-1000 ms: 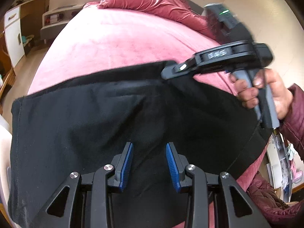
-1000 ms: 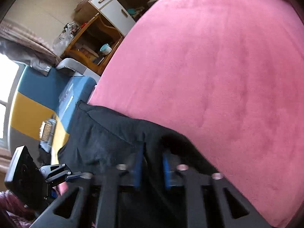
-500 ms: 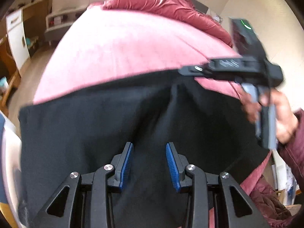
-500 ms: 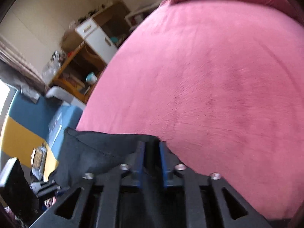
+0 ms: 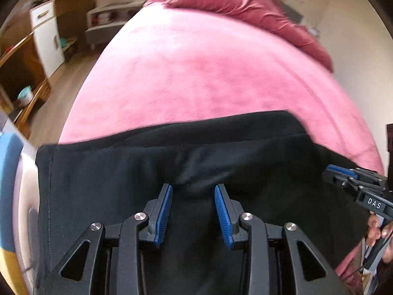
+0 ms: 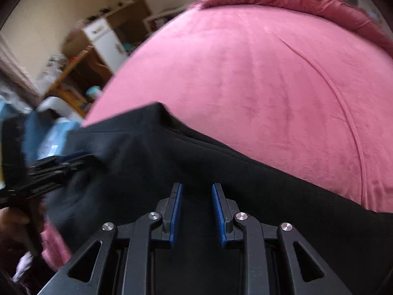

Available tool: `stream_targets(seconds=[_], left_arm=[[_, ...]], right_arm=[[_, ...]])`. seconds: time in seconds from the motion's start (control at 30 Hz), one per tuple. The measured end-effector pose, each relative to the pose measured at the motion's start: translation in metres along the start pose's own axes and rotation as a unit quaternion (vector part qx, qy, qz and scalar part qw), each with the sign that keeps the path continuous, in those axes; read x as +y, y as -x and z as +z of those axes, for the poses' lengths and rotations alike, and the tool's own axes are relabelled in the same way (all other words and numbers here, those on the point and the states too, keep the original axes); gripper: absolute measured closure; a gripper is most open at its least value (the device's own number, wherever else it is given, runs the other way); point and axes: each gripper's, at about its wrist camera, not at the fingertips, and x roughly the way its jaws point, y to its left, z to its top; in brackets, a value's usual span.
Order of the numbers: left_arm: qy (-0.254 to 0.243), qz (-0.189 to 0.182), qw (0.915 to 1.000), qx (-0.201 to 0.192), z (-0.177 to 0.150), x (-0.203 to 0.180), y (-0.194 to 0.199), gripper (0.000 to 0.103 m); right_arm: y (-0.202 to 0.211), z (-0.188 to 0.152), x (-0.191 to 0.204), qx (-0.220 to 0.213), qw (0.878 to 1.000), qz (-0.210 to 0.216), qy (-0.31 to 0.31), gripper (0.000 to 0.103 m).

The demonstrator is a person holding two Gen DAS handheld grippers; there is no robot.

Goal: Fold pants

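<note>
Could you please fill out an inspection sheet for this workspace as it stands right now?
Surface: pink bedspread over a bed.
Job's things: black pants spread flat on the near part of the bed, one edge lying over another layer.
Clutter: crumpled red quilt at the far end.
Tongs: left tongs open above the pants; right tongs open above the pants; neither pinches fabric.
Cables: nothing seen.
Surroundings: white cabinet, wooden shelving, teal bowl, wood floor.
</note>
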Motion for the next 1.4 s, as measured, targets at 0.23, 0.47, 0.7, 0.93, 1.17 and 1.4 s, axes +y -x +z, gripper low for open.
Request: stream_targets(seconds=[0.23,0.47,0.7,0.93,1.17,1.4], left_arm=[[-0.007,0.018,0.9998,-0.008,-0.004,-0.004,0.005,0.066],[-0.030,0.022,0.9988,-0.032,-0.032,-0.018,0.035,0.064],[-0.053,0.012,0.9983,-0.022,-0.074,-0.041,0.045,0.064],[-0.073,0.010,0.9972,-0.012,-0.094,-0.054,0.044,0.064],[-0.092,0.019,0.9956,-0.005,-0.100,-0.071,0.044,0.064],[-0.098,0.030,0.9947,0.007,-0.090,-0.082,0.029,0.064]], right_arm=[[-0.017,-0.001,-0.003,-0.007,0.999,-0.031,-0.021,0.092],[0.037,-0.038,-0.050,-0.044,0.993,-0.018,-0.107,0.080],[0.098,-0.109,-0.126,-0.071,0.970,-0.083,-0.216,0.080],[0.192,-0.203,-0.236,-0.146,0.887,-0.150,-0.411,0.056],[0.237,-0.288,-0.326,-0.237,0.778,-0.105,-0.572,0.056],[0.212,-0.312,-0.368,-0.266,0.731,-0.025,-0.629,0.056]])
